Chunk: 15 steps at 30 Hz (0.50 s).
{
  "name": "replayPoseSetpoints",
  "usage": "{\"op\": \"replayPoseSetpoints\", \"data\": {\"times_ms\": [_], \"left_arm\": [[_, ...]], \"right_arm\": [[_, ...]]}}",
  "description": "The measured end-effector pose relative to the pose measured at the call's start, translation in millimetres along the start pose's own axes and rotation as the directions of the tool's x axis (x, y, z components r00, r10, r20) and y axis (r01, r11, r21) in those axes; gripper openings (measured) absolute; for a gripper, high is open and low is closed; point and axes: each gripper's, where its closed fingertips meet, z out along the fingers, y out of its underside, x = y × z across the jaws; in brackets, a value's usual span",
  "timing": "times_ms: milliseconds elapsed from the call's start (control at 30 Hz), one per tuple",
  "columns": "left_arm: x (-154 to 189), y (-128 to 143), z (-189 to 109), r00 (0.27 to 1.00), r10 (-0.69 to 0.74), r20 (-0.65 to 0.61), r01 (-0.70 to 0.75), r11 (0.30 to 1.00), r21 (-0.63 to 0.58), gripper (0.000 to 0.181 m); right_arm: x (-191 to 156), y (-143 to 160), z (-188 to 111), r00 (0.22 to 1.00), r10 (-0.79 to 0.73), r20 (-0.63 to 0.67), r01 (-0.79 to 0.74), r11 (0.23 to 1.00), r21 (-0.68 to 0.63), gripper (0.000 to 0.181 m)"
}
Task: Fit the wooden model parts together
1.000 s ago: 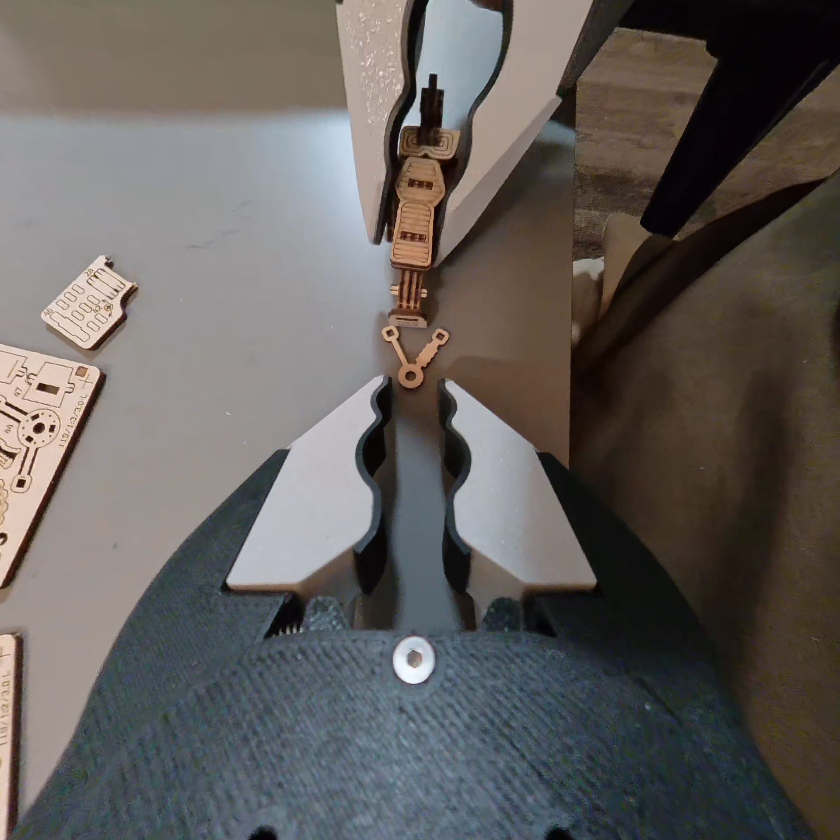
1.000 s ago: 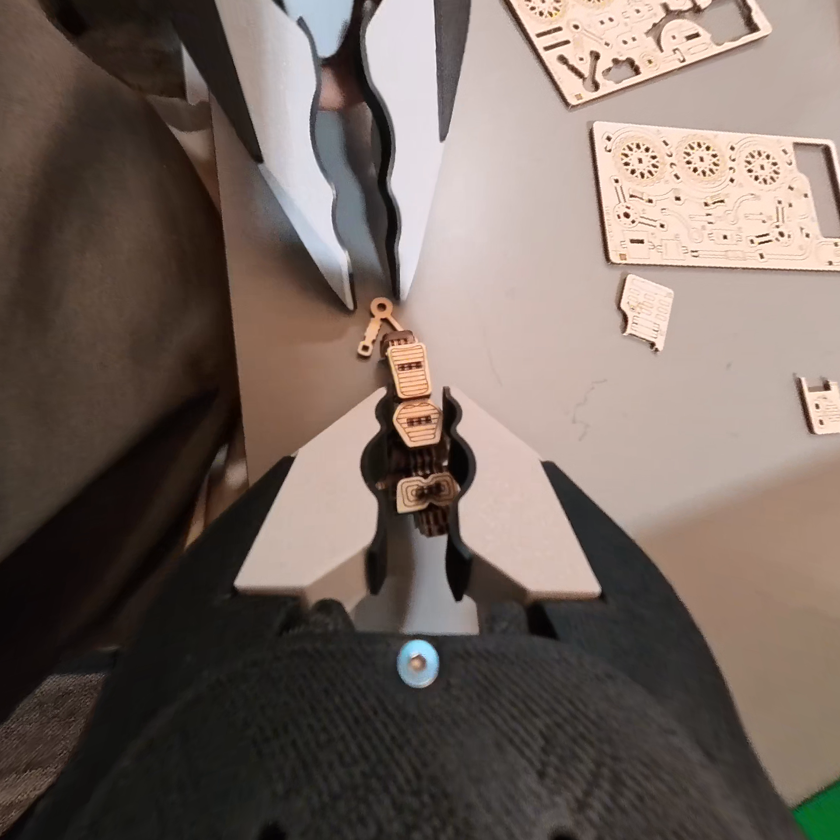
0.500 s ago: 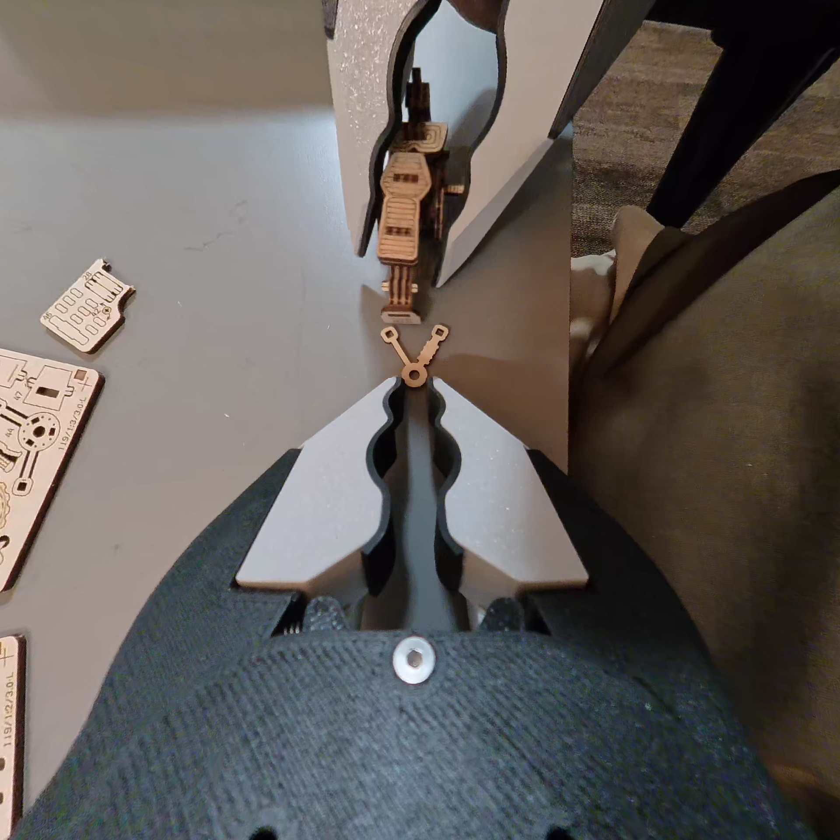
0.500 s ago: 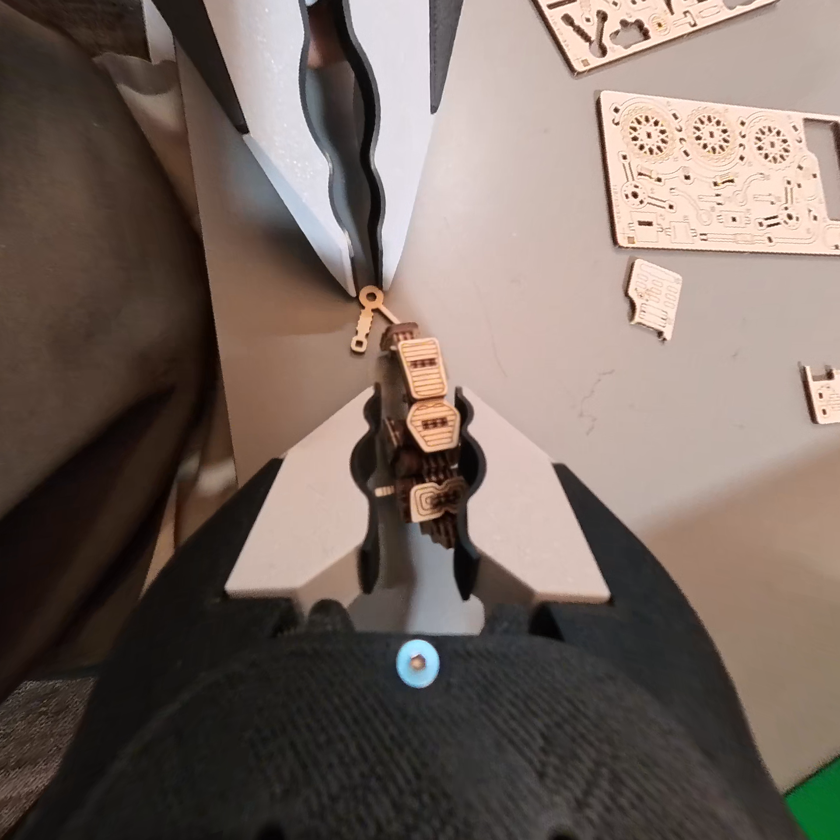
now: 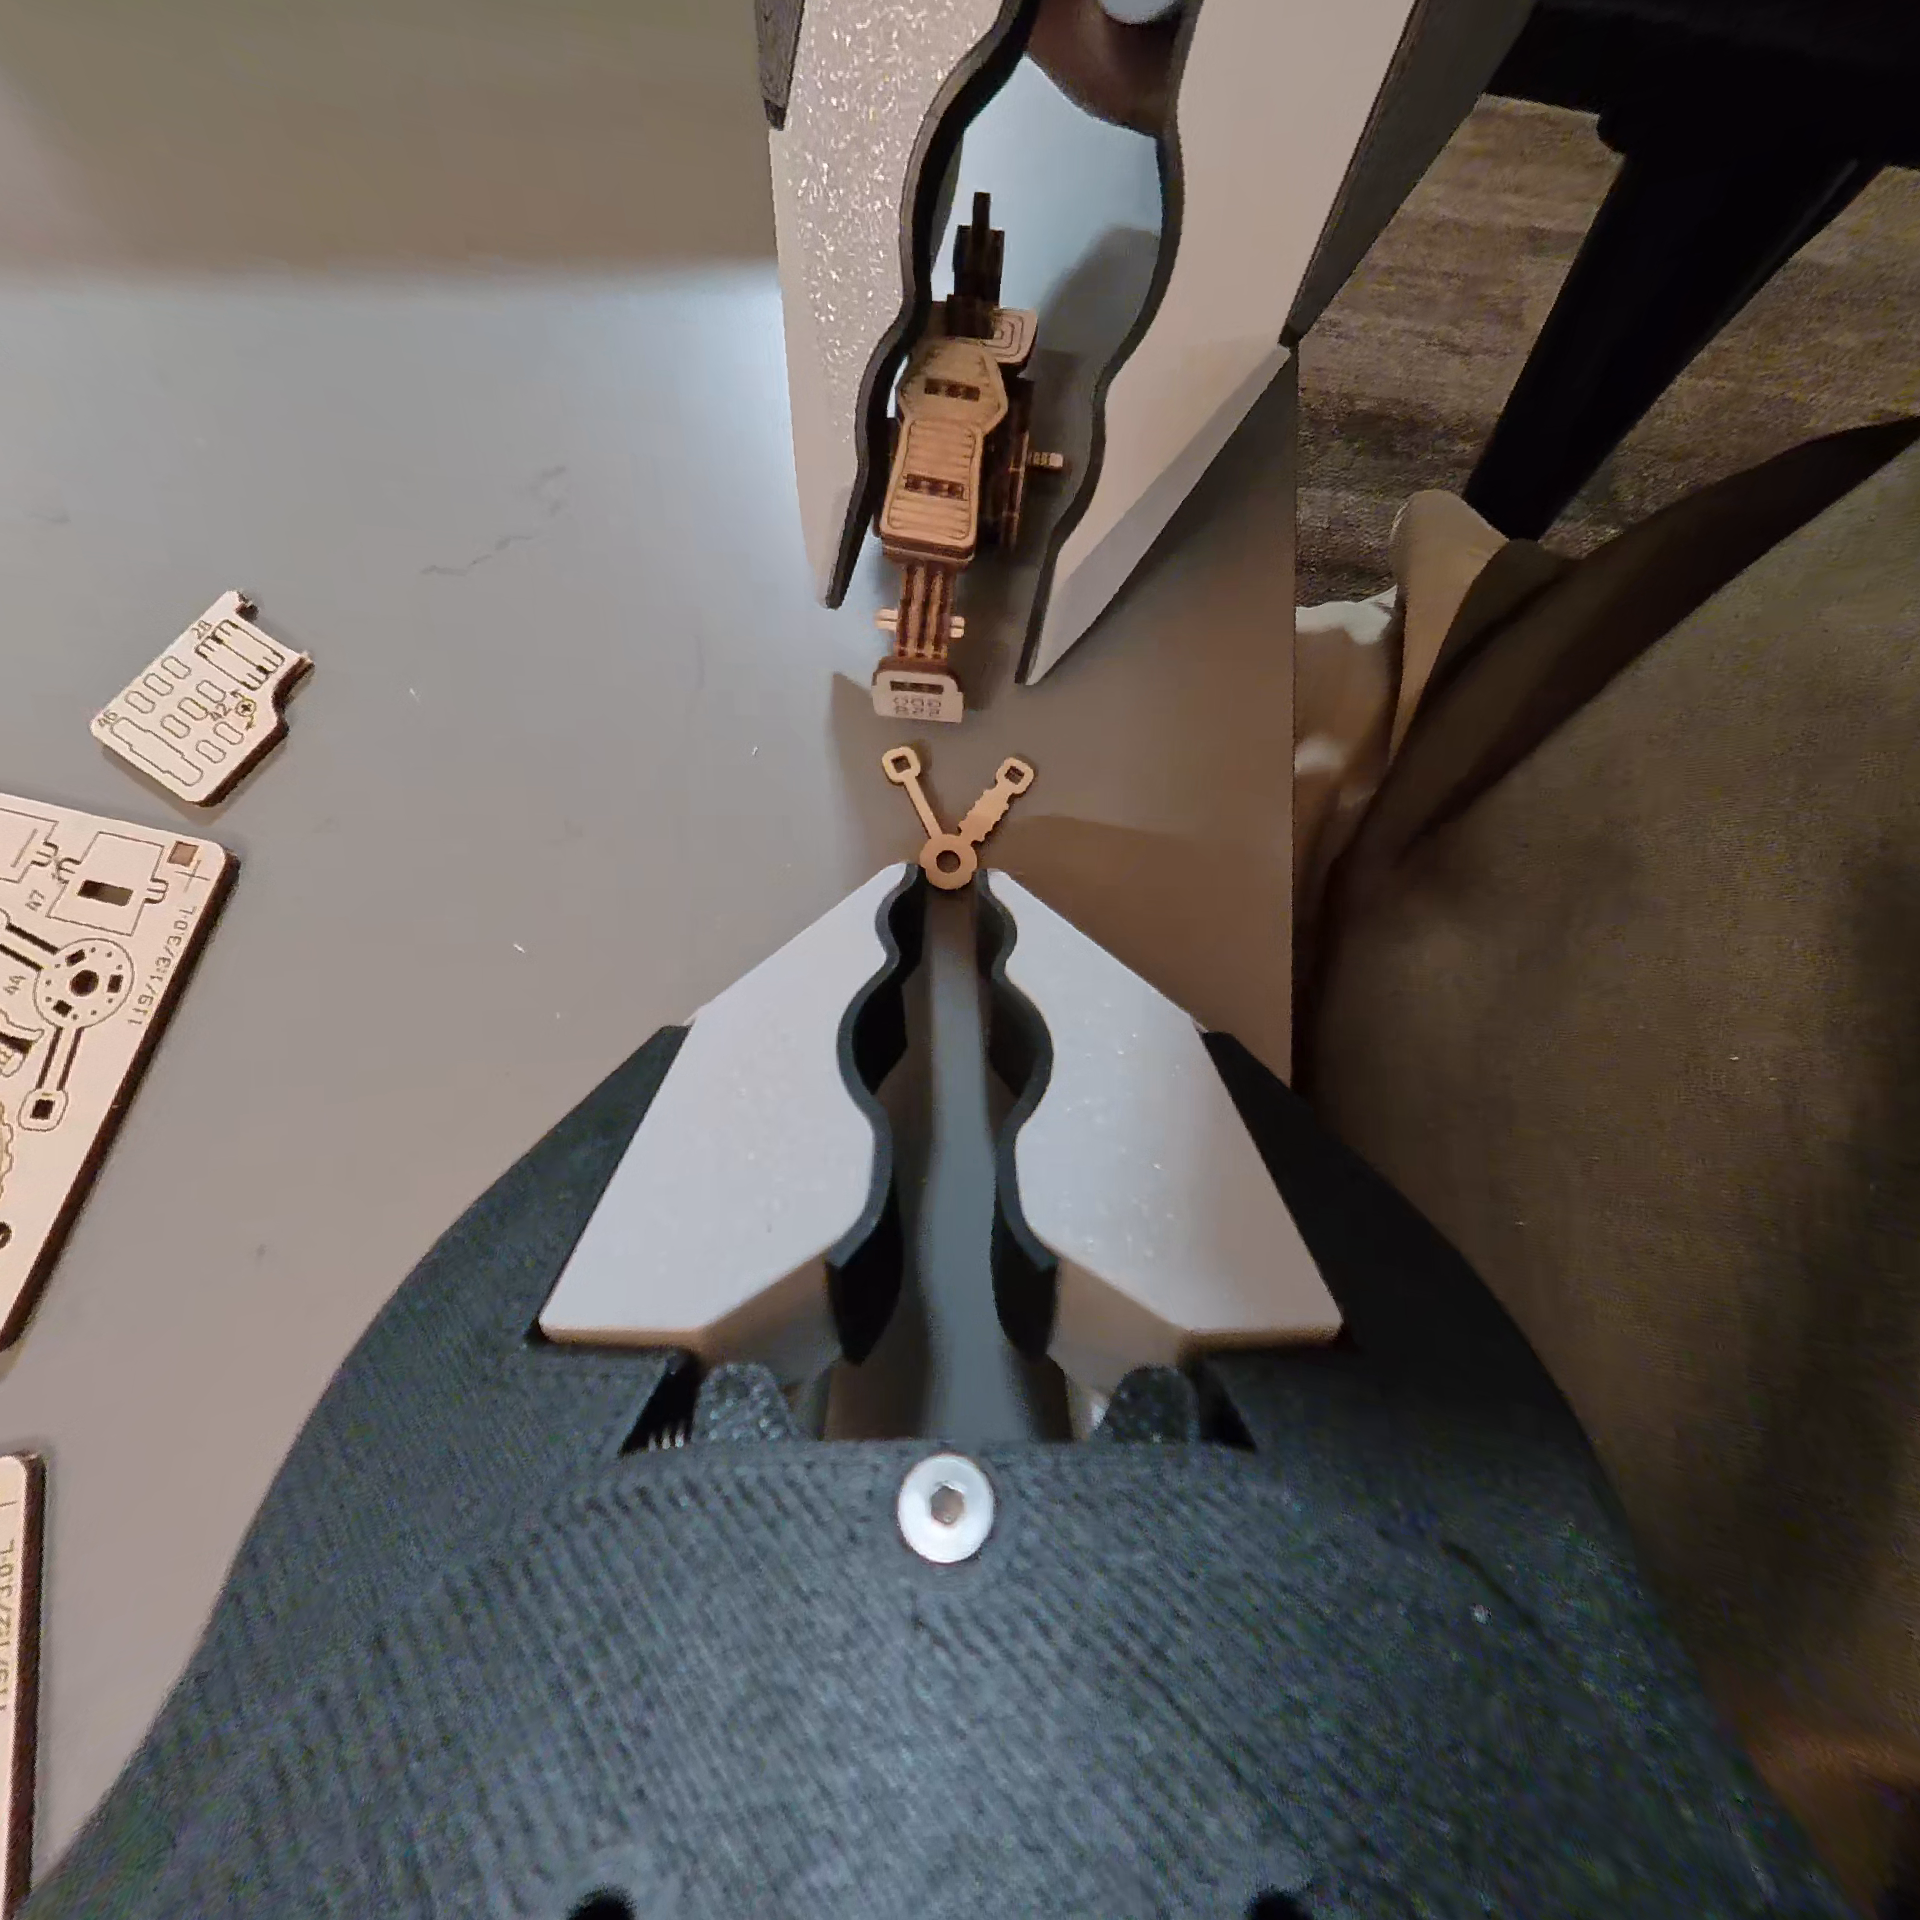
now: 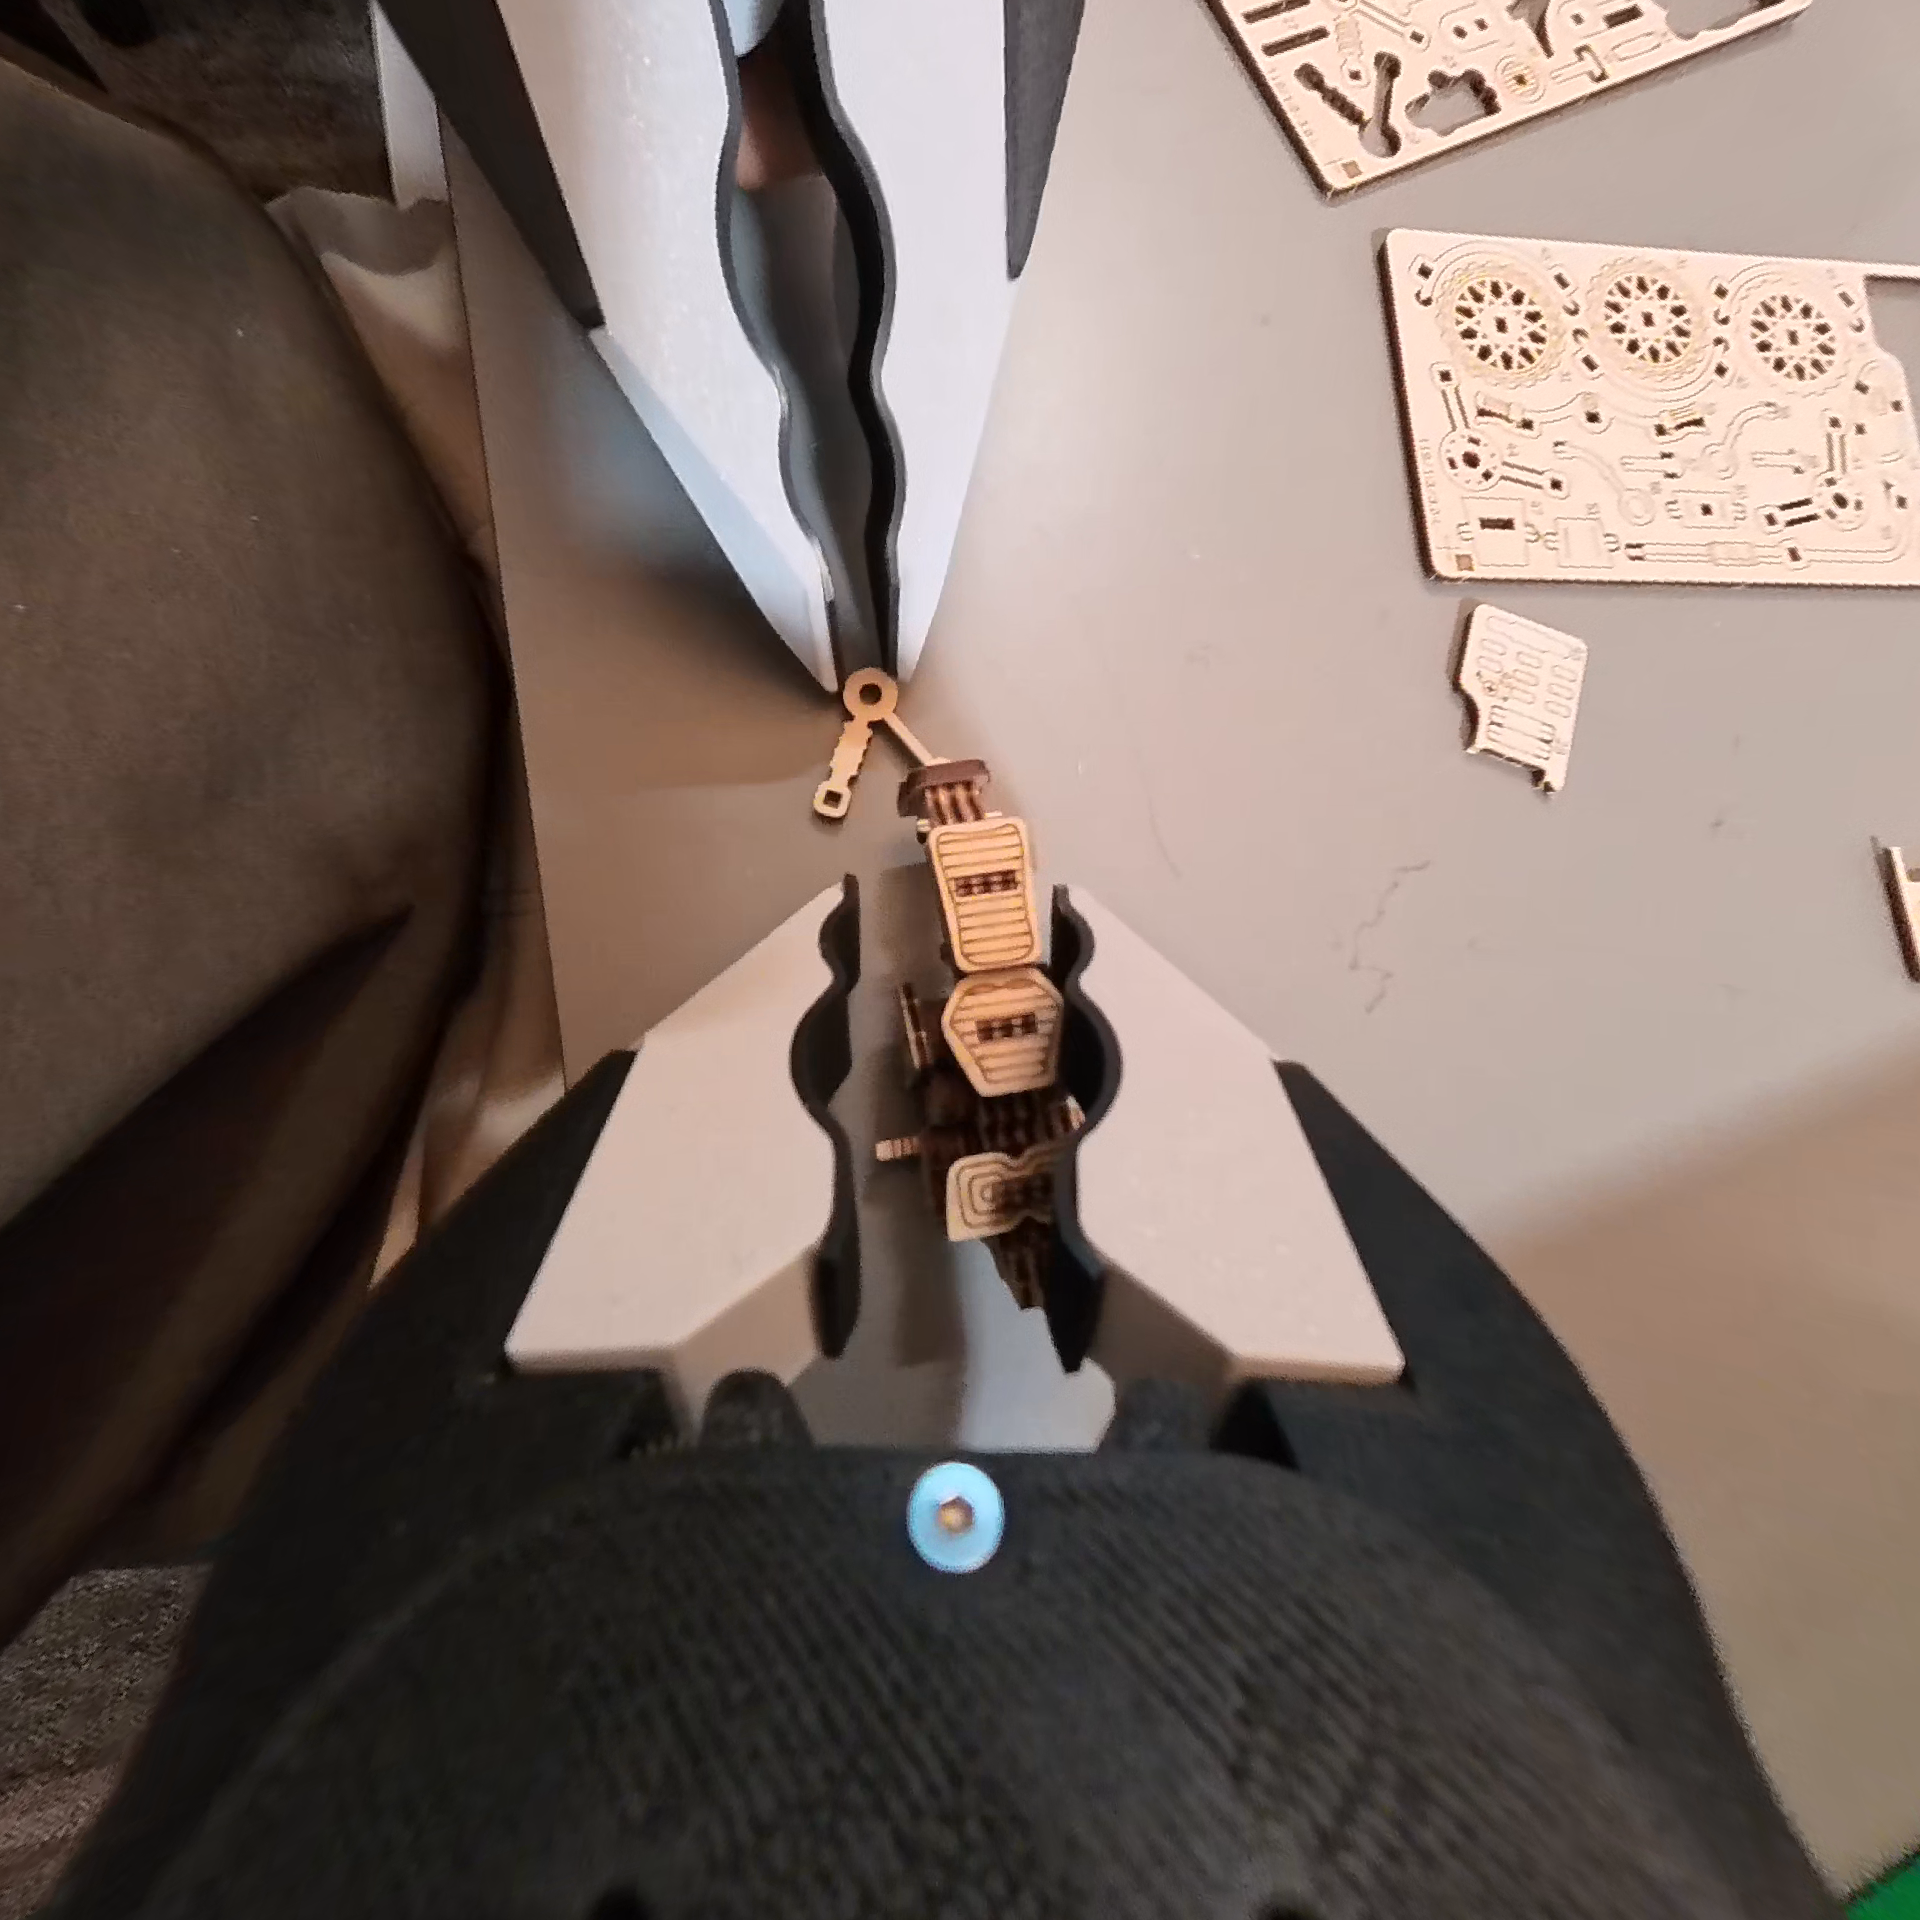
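A small V-shaped wooden part (image 5: 961, 816) with a ring at its point lies on the grey table (image 5: 499, 436). My left gripper (image 5: 948, 891) is closed on the ring; the right wrist view shows its tips (image 6: 864, 665) meeting at the ring (image 6: 871, 691). A partly built wooden model (image 6: 987, 977) lies between the jaws of my right gripper (image 6: 956, 888). It leans on one finger (image 6: 1081, 997), with a gap to the other. The jaws stand apart. The model's front end (image 5: 920, 701) sits just short of the V part.
Laser-cut wooden part sheets (image 6: 1662, 416) lie to the right in the right wrist view, with a small loose piece (image 6: 1522, 691). Another sheet (image 5: 83, 1039) and a small piece (image 5: 197, 712) lie left. The table edge (image 5: 1294, 831) borders a person's lap (image 5: 1610, 1039). My hands' fingertips stand some 5 cm from each other.
My left gripper moved forward and closed on the V part's ring. My right gripper's jaws widened, and the model tilted against one finger.
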Motion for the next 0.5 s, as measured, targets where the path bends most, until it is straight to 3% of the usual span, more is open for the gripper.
{"op": "replayPoseSetpoints", "data": {"times_ms": [500], "left_arm": [[-2.0,-5.0,-4.4,0.998,-0.053,-0.031,0.055,0.998,0.043,0.007]], "right_arm": [[9.6,-13.2,-8.3,0.996,0.087,0.011,-0.088,0.988,0.127,0.046]]}}
